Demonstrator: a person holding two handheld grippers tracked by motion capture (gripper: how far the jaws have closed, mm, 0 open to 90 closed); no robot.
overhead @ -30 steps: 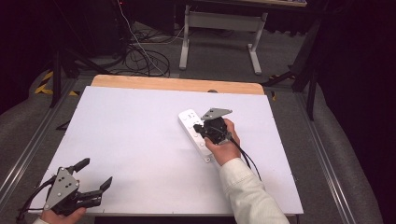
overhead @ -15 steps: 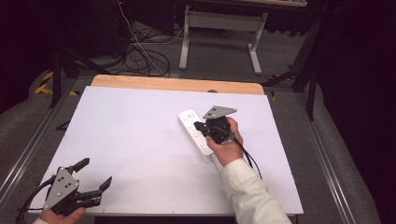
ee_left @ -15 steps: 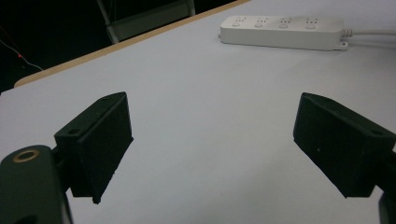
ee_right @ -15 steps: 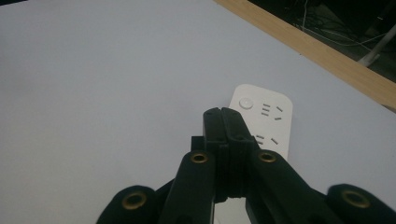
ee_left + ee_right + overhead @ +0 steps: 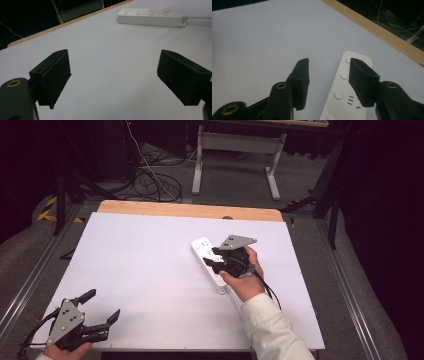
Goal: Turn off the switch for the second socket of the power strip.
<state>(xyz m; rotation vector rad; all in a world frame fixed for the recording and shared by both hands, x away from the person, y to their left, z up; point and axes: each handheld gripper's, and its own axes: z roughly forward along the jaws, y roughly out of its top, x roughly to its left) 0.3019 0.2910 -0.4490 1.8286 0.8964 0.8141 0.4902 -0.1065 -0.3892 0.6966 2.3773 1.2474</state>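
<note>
A white power strip [image 5: 206, 260] lies on the white table [image 5: 150, 265], right of centre, running from far left to near right. My right gripper [image 5: 209, 256] hovers over its middle, jaws open with nothing between them. In the right gripper view the power strip [image 5: 348, 100] lies under the right-hand jaw, its round buttons showing, and the gripper [image 5: 328, 72] straddles its left edge. My left gripper [image 5: 102, 305] rests at the table's near left corner, open and holding nothing. The left gripper view shows the power strip [image 5: 150, 17] far off, its cord leading right, beyond the gripper [image 5: 112, 75].
A wooden strip [image 5: 190, 210] edges the table's far side. Beyond it stand a metal stand [image 5: 235, 150] and loose cables [image 5: 150, 180] on the floor. Metal rails [image 5: 360, 310] run along both table sides.
The right gripper has shifted slightly along the power strip, staying above it. The left gripper has stayed in place.
</note>
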